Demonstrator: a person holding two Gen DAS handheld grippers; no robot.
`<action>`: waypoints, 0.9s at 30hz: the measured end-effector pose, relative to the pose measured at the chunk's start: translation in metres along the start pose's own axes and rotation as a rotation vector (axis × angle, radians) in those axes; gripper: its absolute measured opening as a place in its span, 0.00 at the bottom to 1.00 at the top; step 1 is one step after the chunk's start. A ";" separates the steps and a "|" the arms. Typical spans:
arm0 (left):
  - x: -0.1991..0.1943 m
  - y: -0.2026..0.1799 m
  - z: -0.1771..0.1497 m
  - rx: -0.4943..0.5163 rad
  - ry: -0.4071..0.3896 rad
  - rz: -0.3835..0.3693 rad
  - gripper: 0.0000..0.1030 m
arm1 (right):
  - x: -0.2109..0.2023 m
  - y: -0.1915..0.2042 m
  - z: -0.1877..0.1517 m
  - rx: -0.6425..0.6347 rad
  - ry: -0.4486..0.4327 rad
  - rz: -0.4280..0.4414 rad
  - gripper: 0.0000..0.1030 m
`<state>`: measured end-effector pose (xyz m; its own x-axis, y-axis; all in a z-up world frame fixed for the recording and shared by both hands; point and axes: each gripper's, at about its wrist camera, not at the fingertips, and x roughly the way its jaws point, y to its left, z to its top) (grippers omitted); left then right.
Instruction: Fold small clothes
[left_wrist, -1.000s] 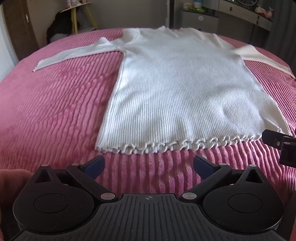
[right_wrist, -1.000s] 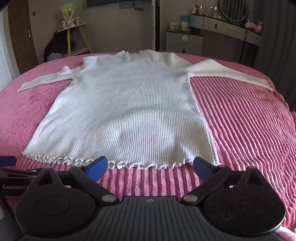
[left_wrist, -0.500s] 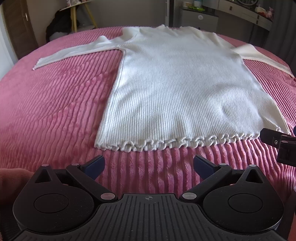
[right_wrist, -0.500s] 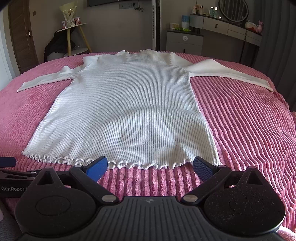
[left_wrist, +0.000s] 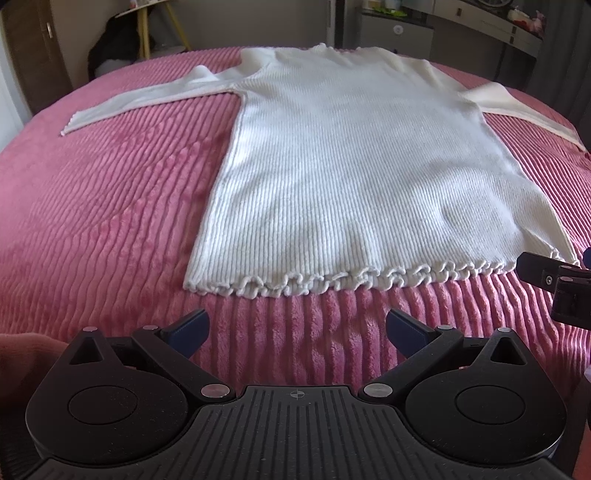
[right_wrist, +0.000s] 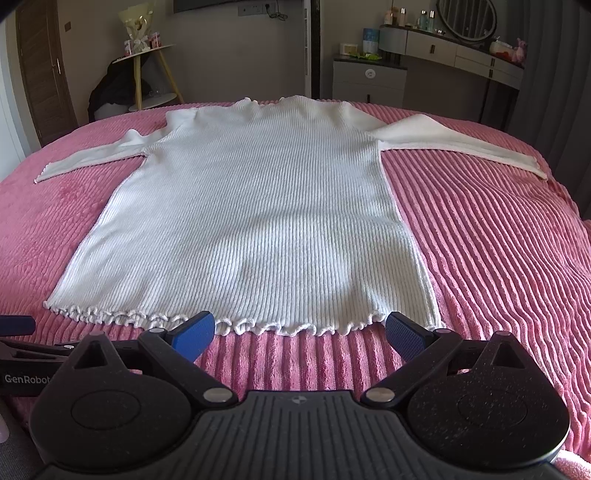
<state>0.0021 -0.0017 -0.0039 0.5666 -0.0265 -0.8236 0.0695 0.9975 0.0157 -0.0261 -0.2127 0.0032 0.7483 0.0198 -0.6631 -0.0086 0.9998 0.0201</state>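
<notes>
Left tool (left_wrist: 295, 326) nudged forward, white sweater (right_wrist: 251, 229) flat, pink bedspread (right_wrist: 498, 258)

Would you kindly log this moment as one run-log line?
stage: pre-grasp | sweater: flat on bedspread | left gripper: open, empty | right gripper: open, at hem

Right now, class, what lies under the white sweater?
The sweater lies flat on a pink ribbed blanket, which shows all around it. The part of the blanket beneath it is covered, so whether anything else lies there cannot be seen.
</notes>
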 end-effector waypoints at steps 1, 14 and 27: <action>0.000 0.000 0.000 0.000 0.001 -0.001 1.00 | 0.000 0.000 0.000 0.000 0.000 0.000 0.96; 0.002 0.001 -0.002 -0.006 0.006 -0.004 1.00 | 0.002 0.002 0.000 -0.005 0.008 0.009 0.96; 0.003 0.002 -0.002 -0.011 0.012 -0.005 1.00 | 0.004 0.003 0.000 -0.005 0.018 0.018 0.96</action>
<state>0.0024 0.0004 -0.0073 0.5566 -0.0307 -0.8302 0.0630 0.9980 0.0053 -0.0234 -0.2099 0.0007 0.7356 0.0381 -0.6763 -0.0255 0.9993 0.0285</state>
